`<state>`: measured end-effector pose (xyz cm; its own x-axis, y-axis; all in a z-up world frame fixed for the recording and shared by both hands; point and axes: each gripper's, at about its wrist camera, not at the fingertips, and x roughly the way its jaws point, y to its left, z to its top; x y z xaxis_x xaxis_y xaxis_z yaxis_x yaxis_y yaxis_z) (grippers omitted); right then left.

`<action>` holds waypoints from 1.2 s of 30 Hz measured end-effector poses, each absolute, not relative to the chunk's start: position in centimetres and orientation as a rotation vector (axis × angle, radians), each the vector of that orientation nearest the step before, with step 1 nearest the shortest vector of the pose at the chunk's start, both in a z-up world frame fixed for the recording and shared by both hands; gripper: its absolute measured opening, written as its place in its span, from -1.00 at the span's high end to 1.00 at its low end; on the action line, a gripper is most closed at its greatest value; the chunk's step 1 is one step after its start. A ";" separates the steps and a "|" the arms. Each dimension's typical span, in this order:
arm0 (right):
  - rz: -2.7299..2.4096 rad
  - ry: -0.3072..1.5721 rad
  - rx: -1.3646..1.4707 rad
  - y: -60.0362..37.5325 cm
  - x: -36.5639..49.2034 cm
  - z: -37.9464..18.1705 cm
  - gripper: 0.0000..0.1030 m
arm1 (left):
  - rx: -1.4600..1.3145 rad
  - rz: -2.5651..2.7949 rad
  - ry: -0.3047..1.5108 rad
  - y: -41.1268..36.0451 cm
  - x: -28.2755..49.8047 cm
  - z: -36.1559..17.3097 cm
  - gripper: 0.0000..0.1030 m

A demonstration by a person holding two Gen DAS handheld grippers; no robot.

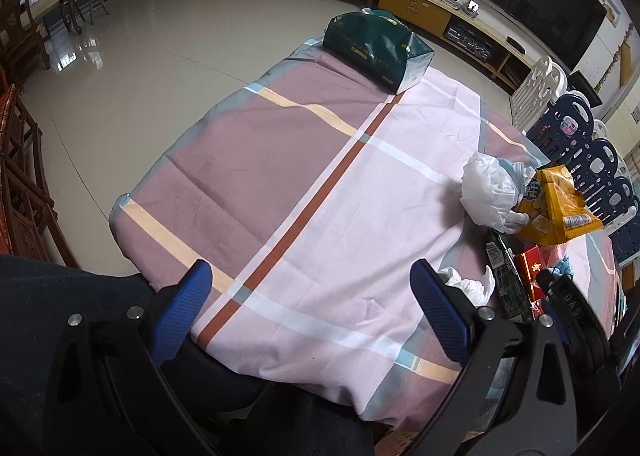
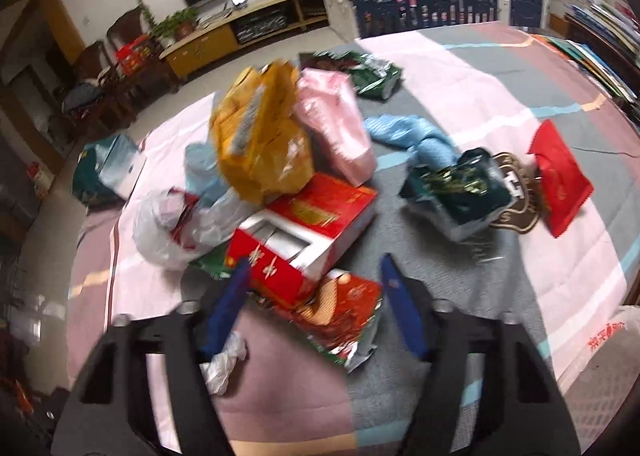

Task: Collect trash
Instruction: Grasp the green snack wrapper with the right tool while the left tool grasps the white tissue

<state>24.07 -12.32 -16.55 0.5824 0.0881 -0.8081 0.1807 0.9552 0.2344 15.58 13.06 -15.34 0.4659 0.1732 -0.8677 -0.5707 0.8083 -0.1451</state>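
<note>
Trash is piled on a table under a striped cloth (image 2: 460,280). In the right wrist view an open-topped red box (image 2: 304,232) lies in the middle, with a yellow snack bag (image 2: 260,144), a pink bag (image 2: 340,128) and a white plastic bag (image 2: 168,232) behind it. A crumpled red-orange wrapper (image 2: 344,312) lies in front of it. My right gripper (image 2: 316,266) hangs just over the box's near corner and the wrapper, jaws partly apart, and I see neither pad pressing. My left gripper (image 1: 312,304) stands wide open over bare cloth (image 1: 360,216), left of the pile.
A dark green gift bag (image 1: 376,48) stands at the table's far end. A blue cloth (image 2: 412,136), a dark green packet (image 2: 456,192), a red packet (image 2: 560,184) and a green wrapper (image 2: 360,72) lie further out. White tissue (image 2: 224,360) lies near. A person's dark trouser leg (image 1: 60,316) is beside the table's near edge.
</note>
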 end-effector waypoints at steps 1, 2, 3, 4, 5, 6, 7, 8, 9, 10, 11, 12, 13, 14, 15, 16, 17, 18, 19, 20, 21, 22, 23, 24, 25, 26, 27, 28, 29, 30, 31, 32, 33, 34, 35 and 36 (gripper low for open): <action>-0.042 0.960 0.301 -12.1 24.0 -16.7 0.16 | -0.455 0.479 0.989 13.1 15.5 -15.4 -0.92; -0.022 0.965 0.300 -11.9 23.9 -16.8 0.33 | -0.456 0.480 0.989 13.1 15.5 -15.4 -0.92; -0.004 0.962 0.307 -11.8 23.7 -16.9 0.48 | -0.458 0.484 0.988 13.1 15.5 -15.3 -0.92; 0.014 0.962 0.309 -11.7 23.4 -16.9 0.54 | -0.460 0.487 0.987 13.2 15.4 -15.3 -0.92; 0.028 0.963 0.311 -11.5 23.3 -16.9 0.69 | -0.461 0.491 0.986 13.2 15.4 -15.3 -0.92; 0.048 0.968 0.317 -11.4 23.1 -16.9 0.80 | -0.461 0.495 0.987 13.3 15.4 -15.4 -0.92; 0.073 0.974 0.324 -11.3 22.8 -16.8 0.82 | -0.462 0.499 0.989 13.3 15.4 -15.4 -0.92; 0.090 0.975 0.325 -11.0 22.6 -16.7 0.83 | -0.464 0.502 0.993 13.4 15.4 -15.5 -0.92; 0.105 0.976 0.322 -10.8 22.3 -16.6 0.83 | -0.466 0.505 0.996 13.4 15.4 -15.6 -0.92; 0.120 0.979 0.318 -10.6 21.9 -16.4 0.83 | -0.466 0.505 0.999 13.5 15.5 -15.7 -0.92; 0.151 0.989 0.314 -10.3 21.5 -16.2 0.83 | -0.463 0.506 1.002 13.6 15.6 -15.9 -0.92; 0.176 0.997 0.313 -10.0 21.3 -16.1 0.83 | -0.458 0.510 1.007 13.7 15.7 -16.0 -0.92; 0.218 1.010 0.312 -9.8 20.8 -15.8 0.83 | -0.455 0.519 1.013 14.0 15.8 -16.2 -0.92; 0.248 1.017 0.312 -9.6 20.4 -15.6 0.83 | -0.459 0.533 1.018 14.4 15.8 -16.4 -0.92; 0.286 1.023 0.309 -9.4 19.9 -15.2 0.83 | -0.473 0.549 1.019 14.8 15.8 -16.6 -0.92; 0.312 1.027 0.300 -9.4 19.4 -14.8 0.83 | -0.489 0.563 1.020 15.2 15.6 -16.8 -0.92; 0.320 1.028 0.289 -9.4 19.1 -14.5 0.83 | -0.508 0.580 1.020 15.6 15.5 -16.9 -0.92; 0.308 1.030 0.270 -9.6 18.8 -14.1 0.78 | -0.523 0.595 1.016 15.9 15.4 -17.1 -0.92; 0.282 1.022 0.245 -9.8 18.7 -13.6 0.71 | -0.530 0.603 1.014 16.0 15.4 -17.2 -0.92; 0.260 1.007 0.221 -10.1 18.7 -13.2 0.46 | -0.533 0.607 1.016 16.1 15.4 -17.3 -0.92; 0.224 0.984 0.190 -10.4 18.8 -12.6 0.08 | -0.532 0.607 1.022 16.1 15.5 -17.5 -0.92; 0.184 0.962 0.173 -10.8 19.0 -12.2 -0.10 | -0.530 0.604 1.028 16.0 15.6 -17.6 -0.92; 0.154 0.940 0.172 -11.2 19.2 -11.9 -0.29 | -0.525 0.601 1.031 15.9 15.7 -17.7 -0.92; 0.139 0.925 0.178 -11.7 19.6 -11.8 -0.34 | -0.518 0.598 1.031 15.6 15.8 -17.7 -0.92; 0.128 0.923 0.180 -11.8 20.3 -11.8 -0.34 | -0.509 0.595 1.030 15.5 15.8 -17.8 -0.92; 0.117 0.932 0.165 -11.8 21.0 -12.1 -0.34 | -0.498 0.591 1.030 15.3 15.9 -17.8 -0.92; 0.105 0.938 0.144 -11.8 21.7 -12.5 -0.34 | -0.488 0.587 1.030 15.1 16.0 -17.8 -0.92; 0.088 0.943 0.120 -11.6 22.6 -13.0 -0.34 | -0.480 0.582 1.031 14.9 16.1 -17.8 -0.92; 0.078 0.951 0.120 -11.9 23.3 -13.5 -0.34 | -0.472 0.578 1.032 14.8 16.1 -17.8 -0.92; 0.070 0.967 0.144 -12.1 24.2 -14.1 -0.34 | -0.466 0.577 1.030 14.7 16.2 -17.7 -0.92; 0.065 0.990 0.193 -12.5 25.1 -14.7 -0.34 | -0.463 0.577 1.027 14.6 16.2 -17.7 -0.92; 0.057 1.018 0.277 -13.2 26.2 -15.7 -0.34 | -0.460 0.580 1.024 14.5 16.2 -17.7 -0.92; 0.046 1.037 0.355 -13.9 27.0 -16.5 -0.35 | -0.457 0.581 1.021 14.5 16.3 -17.7 -0.92; 0.027 1.057 0.448 -14.8 27.8 -17.4 -0.35 | -0.454 0.583 1.019 14.4 16.3 -17.6 -0.92; 0.016 1.062 0.497 -15.2 28.3 -17.9 -0.35 | -0.451 0.583 1.016 14.3 16.4 -17.6 -0.92; 0.000 1.065 0.536 -15.5 28.8 -18.5 -0.35 | -0.445 0.582 1.010 14.2 16.4 -17.6 -0.92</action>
